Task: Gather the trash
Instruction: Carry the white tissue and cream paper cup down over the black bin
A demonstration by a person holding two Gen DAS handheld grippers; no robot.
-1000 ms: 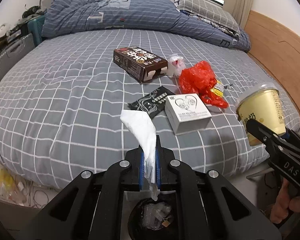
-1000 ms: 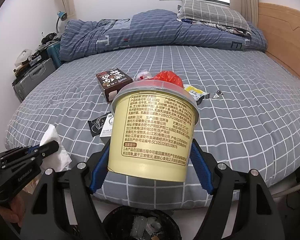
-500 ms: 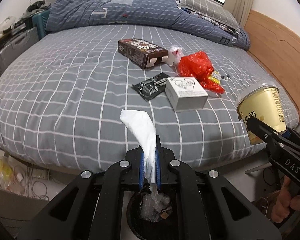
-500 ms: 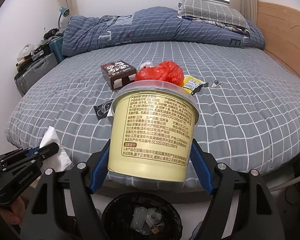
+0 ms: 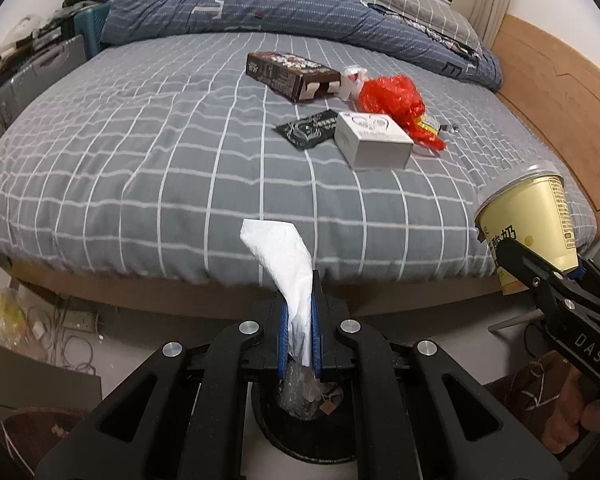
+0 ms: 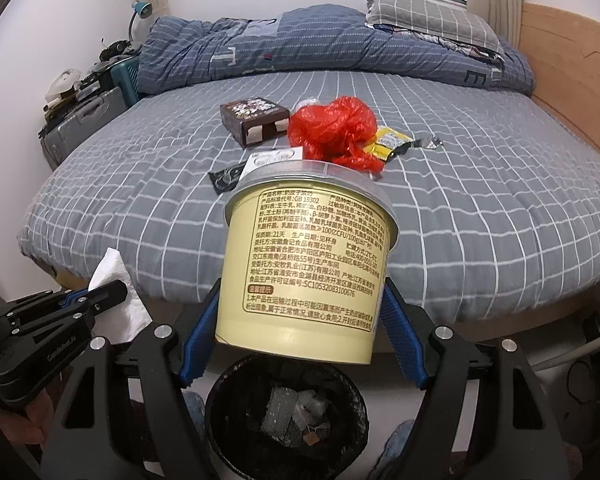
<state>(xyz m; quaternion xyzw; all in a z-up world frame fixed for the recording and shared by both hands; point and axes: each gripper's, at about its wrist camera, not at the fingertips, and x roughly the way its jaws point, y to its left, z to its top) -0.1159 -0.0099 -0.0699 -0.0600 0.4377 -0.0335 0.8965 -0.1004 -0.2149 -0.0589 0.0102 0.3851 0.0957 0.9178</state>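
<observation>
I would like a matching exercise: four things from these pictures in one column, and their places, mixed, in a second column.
Things:
1. white tissue
2. yellow cup
3. red plastic bag
4. black bin

Places:
A. on the bed
B. on the floor, below the grippers
C. pinched in the left gripper
D. clamped in the right gripper

Pairs: 1-C, 2-D, 3-A, 4-B

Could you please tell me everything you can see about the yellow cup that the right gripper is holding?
The yellow cup is a pale yellow tub, seemingly plastic, wider at the top, with a clear domed lid and dense brown printed text on its side. It is held roughly upright between the blue pads of the right gripper, which clamp its lower sides. It hangs off the bed, above the black trash bin; only the pads touch it.
</observation>
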